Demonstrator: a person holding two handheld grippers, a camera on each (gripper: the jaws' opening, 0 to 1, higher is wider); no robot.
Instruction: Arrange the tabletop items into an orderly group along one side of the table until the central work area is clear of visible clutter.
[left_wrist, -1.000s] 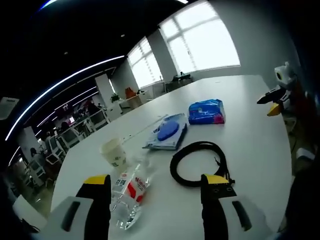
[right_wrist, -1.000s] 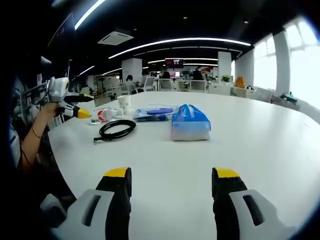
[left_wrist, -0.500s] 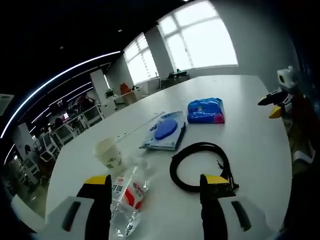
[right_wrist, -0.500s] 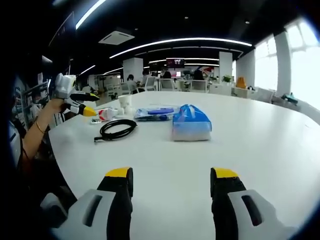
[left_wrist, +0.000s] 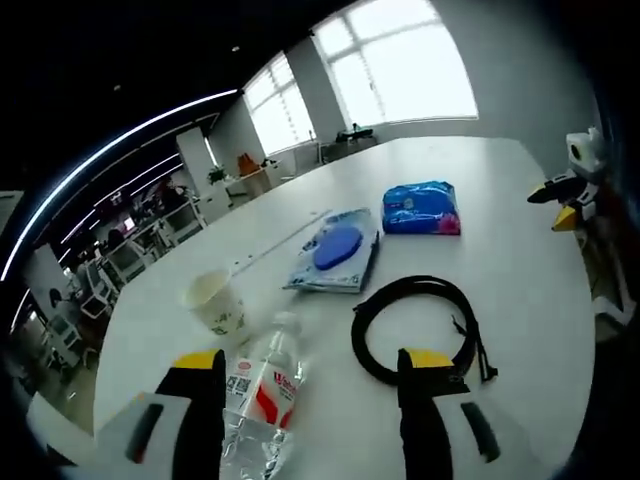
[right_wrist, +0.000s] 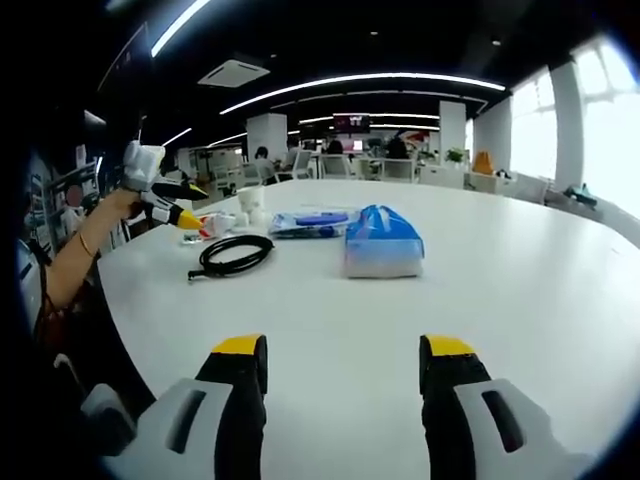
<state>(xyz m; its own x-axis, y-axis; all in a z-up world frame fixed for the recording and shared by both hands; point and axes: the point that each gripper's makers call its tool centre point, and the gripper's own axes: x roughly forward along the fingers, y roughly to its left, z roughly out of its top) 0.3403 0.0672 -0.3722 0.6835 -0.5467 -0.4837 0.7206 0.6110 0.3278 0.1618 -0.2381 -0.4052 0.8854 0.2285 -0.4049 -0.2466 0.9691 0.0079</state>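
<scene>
Left gripper view: left gripper (left_wrist: 310, 400) jaws wide apart, gripping nothing, hovering over the white table (left_wrist: 520, 290). Clear plastic bottle (left_wrist: 262, 395) with red-white label lies between the jaw tips, toward the 7 o'clock one; cannot tell if it touches. Coiled black cable (left_wrist: 415, 315) sits just above the 5 o'clock jaw tip. Paper cup (left_wrist: 213, 303) upright at 10 o'clock, near the bottle cap. Farther out, flat blue-white package (left_wrist: 335, 258) at 12 o'clock, then blue tissue pack (left_wrist: 421, 208) at 1 o'clock.

Right gripper view: right gripper (right_wrist: 340, 380) jaws wide apart, empty, bare table between them. Tissue pack at 12 o'clock, cable at 10 o'clock, cup and package behind.
</scene>
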